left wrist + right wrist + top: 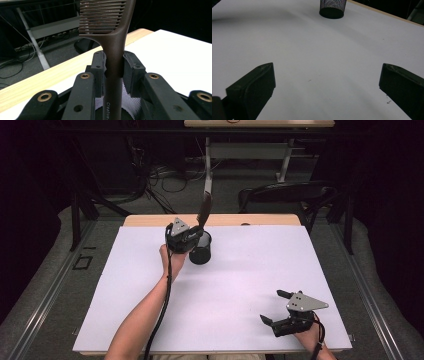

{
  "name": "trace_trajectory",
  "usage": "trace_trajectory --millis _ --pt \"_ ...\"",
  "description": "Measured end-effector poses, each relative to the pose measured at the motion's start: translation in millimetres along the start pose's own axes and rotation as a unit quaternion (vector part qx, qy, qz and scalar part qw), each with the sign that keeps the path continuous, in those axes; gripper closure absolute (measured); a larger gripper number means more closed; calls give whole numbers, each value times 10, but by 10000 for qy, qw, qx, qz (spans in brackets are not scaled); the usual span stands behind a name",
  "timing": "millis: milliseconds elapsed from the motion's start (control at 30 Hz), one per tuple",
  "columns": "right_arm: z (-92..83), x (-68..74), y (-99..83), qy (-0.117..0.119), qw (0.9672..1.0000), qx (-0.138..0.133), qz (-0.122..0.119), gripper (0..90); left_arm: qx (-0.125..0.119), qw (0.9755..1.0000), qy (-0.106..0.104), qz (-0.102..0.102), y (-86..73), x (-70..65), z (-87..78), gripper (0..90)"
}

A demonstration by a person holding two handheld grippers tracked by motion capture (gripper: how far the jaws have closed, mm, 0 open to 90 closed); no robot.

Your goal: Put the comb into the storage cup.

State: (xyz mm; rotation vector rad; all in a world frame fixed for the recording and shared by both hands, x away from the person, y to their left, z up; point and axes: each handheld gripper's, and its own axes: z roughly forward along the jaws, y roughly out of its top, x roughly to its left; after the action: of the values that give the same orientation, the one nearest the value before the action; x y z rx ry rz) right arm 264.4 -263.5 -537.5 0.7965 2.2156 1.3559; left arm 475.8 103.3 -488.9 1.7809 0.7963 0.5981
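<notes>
A dark brown comb [113,47] stands upright with its handle clamped in my left gripper [114,67]. In the high view the comb [204,210] rises above the black mesh cup [200,249], and my left gripper [192,236] hovers at the cup's rim. The handle's lower end reaches down over the mesh cup [128,103] below the jaws. My right gripper [276,306] rests near the table's front right, jaws wide apart with nothing between them. Far ahead of my right gripper [325,86] stands the mesh cup [332,8].
A white sheet [225,290] covers the wooden table [150,220], whose far edge shows bare wood. A black chair [285,195] stands behind the table, and another desk with cables on the floor lies farther back.
</notes>
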Motion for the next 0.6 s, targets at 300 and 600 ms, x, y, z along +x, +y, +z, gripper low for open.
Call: trace_trajectory --millis 300,600 --pt "-1 0 0 4 10000 1 2 2 152 9999 10 76 -17 -3 33 725" --pt "0 -1 -1 15 10000 38 11 2 292 9995 -9 145 -37 -5 72 725"
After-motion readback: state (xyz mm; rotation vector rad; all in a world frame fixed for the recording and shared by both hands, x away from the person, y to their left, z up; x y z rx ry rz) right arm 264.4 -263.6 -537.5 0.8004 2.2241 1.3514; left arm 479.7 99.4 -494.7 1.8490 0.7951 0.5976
